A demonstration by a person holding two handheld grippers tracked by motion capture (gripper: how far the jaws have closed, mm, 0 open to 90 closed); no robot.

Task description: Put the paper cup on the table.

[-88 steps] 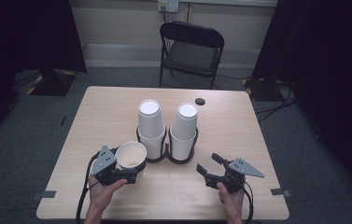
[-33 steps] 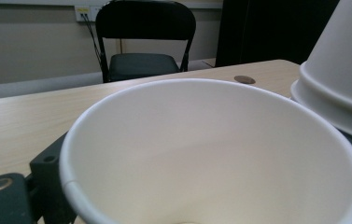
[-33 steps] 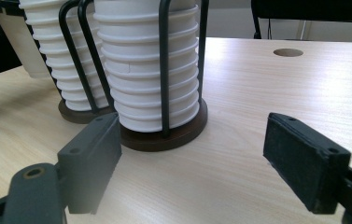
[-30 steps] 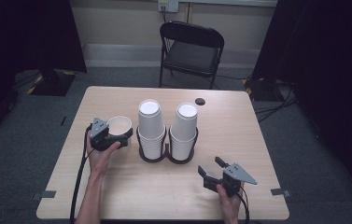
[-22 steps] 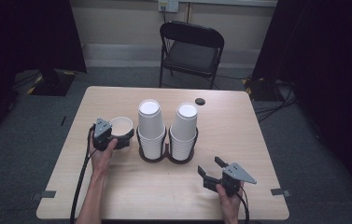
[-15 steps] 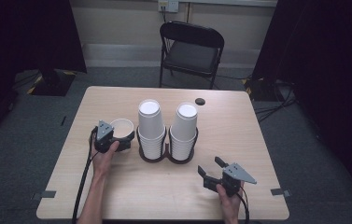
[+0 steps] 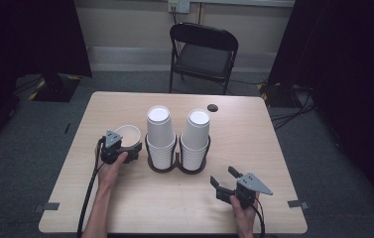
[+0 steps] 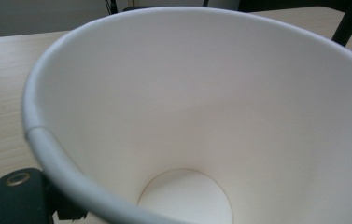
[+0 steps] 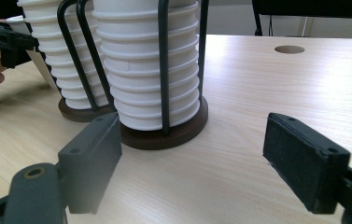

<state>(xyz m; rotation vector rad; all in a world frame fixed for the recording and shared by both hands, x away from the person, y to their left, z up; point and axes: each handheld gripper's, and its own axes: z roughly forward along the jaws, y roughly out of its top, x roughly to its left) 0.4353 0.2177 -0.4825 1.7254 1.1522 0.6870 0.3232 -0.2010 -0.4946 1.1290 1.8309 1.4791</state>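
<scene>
Cup (image 7: 128, 135) sits upright on the surface (image 7: 274, 148) in your left claw (image 7: 125, 148), whose jaws, just closing, pinch its wall.

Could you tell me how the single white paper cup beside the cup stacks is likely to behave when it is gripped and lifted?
The single white paper cup looks thin-walled and empty, so it is probably very light. Its wall likely flexes under a hard squeeze by the left tool. Standing upright with its narrow base down, it may tip easily if nudged.
</scene>
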